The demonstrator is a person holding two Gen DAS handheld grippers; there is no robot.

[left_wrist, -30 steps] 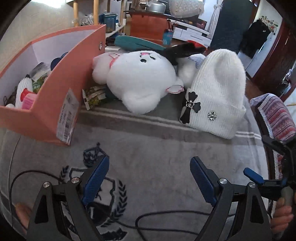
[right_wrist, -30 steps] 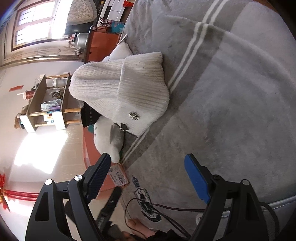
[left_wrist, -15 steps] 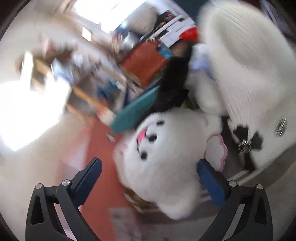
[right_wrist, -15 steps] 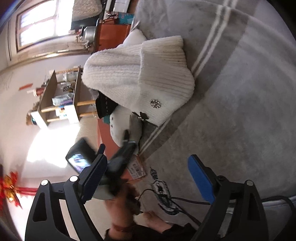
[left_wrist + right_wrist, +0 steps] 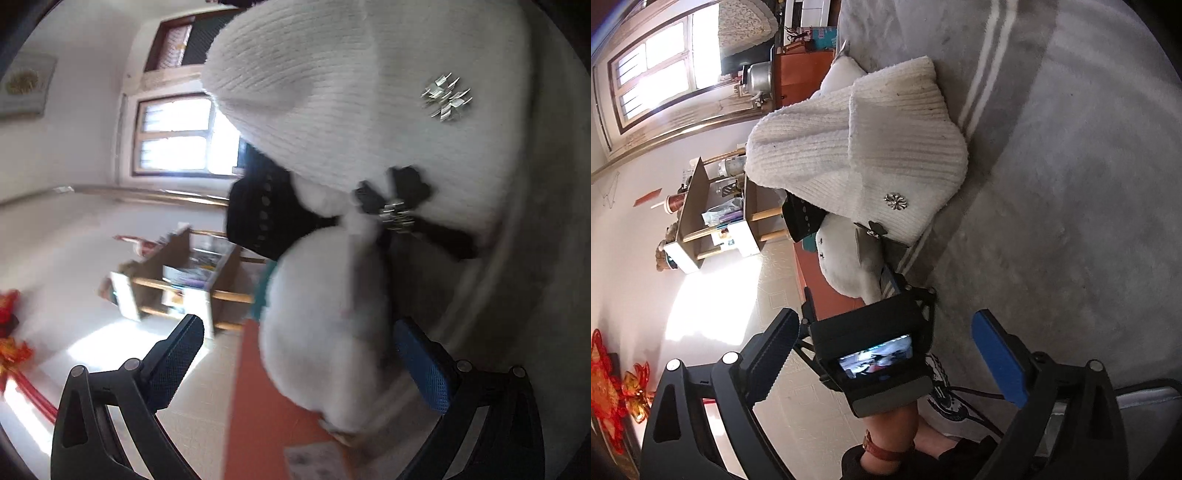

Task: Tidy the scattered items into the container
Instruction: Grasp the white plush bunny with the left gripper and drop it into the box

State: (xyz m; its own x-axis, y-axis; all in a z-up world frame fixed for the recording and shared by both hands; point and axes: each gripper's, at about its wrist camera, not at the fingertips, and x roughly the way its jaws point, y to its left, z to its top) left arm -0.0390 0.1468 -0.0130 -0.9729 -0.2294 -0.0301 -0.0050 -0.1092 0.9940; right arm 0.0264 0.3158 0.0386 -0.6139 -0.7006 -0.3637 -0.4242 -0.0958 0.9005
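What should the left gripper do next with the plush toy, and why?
Probably close the left gripper on the white plush toy. Its open jaws already straddle the toy's rounded end, one blue pad beside it, and the orange container sits right alongside for the drop.

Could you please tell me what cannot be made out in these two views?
- Container: its inside is hidden in both views; only an orange wall shows.
- Plush toy: blurred in the left view; in the right view the white hat covers part of it.
- Black item: under the hat, unidentifiable.
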